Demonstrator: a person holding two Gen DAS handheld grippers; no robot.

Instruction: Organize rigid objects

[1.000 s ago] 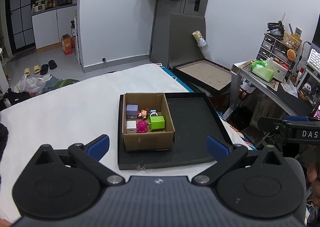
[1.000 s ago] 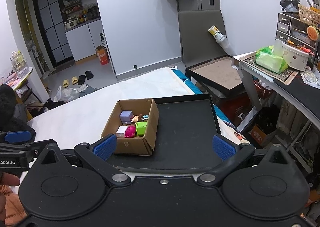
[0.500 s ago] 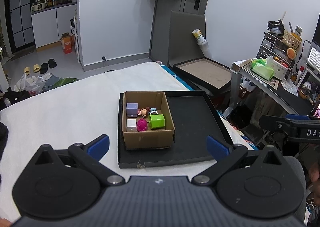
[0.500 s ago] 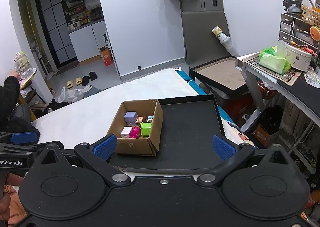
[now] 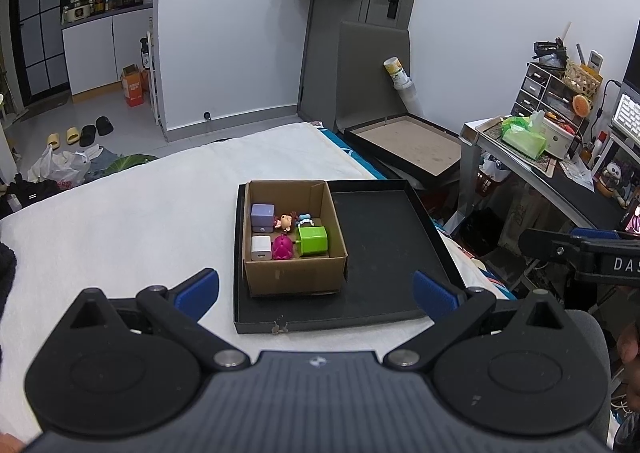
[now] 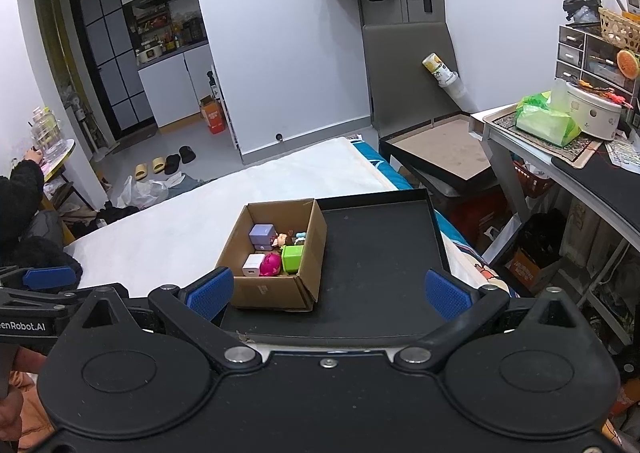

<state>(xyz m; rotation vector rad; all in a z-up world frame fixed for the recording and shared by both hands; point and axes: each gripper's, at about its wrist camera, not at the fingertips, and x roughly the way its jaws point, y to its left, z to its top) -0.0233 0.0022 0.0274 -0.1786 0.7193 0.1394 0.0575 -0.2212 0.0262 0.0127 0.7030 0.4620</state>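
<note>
A cardboard box (image 5: 294,277) (image 6: 276,291) stands in the left part of a black tray (image 5: 384,245) (image 6: 380,253) on a white bed. Inside lie a purple cube (image 5: 263,216) (image 6: 263,234), a white charger block (image 5: 261,248) (image 6: 252,265), a magenta toy (image 5: 282,247) (image 6: 271,264), a green cube (image 5: 313,240) (image 6: 292,258) and small figurines (image 5: 286,221). My left gripper (image 5: 316,289) is open and empty, held back from the box. My right gripper (image 6: 327,291) is open and empty, near the tray's front edge.
The white bed (image 5: 140,213) spreads left of the tray. A second black tray with a brown bottom (image 5: 408,141) lies beyond the bed. A cluttered desk (image 5: 552,157) stands at the right. Shoes and bags (image 5: 76,141) lie on the floor at the far left.
Both grippers have shifted slightly; the box and tray sit a little more central in the right wrist view. Nothing was taken hold of or moved.
</note>
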